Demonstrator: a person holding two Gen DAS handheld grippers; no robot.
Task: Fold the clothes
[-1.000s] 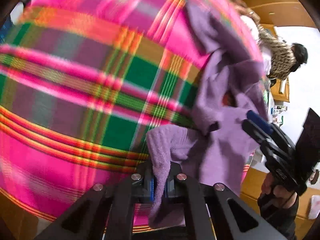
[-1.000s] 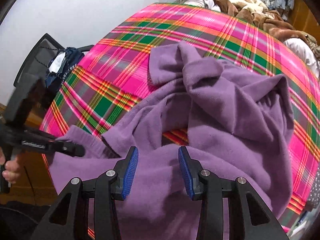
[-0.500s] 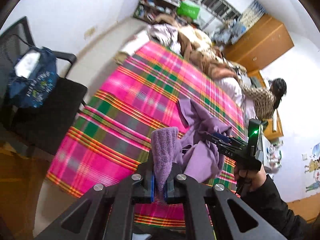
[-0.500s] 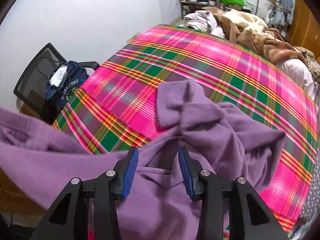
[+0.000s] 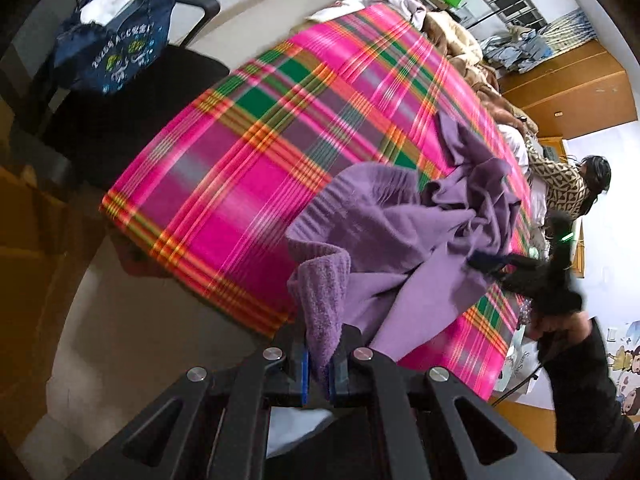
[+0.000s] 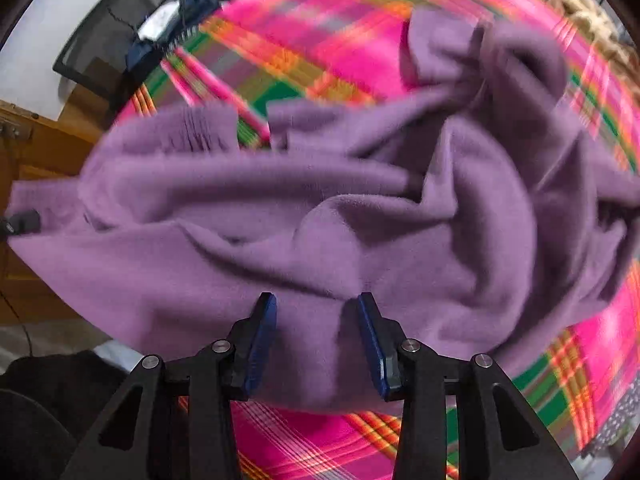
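Observation:
A crumpled purple sweater (image 5: 420, 232) lies on a bed with a pink plaid cover (image 5: 240, 168). My left gripper (image 5: 318, 360) is shut on its ribbed edge and holds that edge up off the bed's near corner. In the right wrist view the sweater (image 6: 320, 220) fills most of the frame. My right gripper (image 6: 318, 340) is open just over the fabric, which shows between its blue pads (image 6: 264, 340). Blurred in the left wrist view, the right gripper (image 5: 486, 260) sits at the sweater's far side. The left gripper's tip (image 6: 20, 222) shows at the sweater's left end.
A black chair (image 5: 132, 104) with a dark blue bag (image 5: 112, 52) stands by the bed's left side. Piled bedding (image 5: 452, 32) lies at the far end. Another person (image 5: 576, 184) is beyond the bed. Wooden cabinets (image 5: 568, 80) line the far wall.
The left gripper has swung round with the ribbed edge still held, so the sweater stretches out from it. The right gripper has come down close over the fabric, still open.

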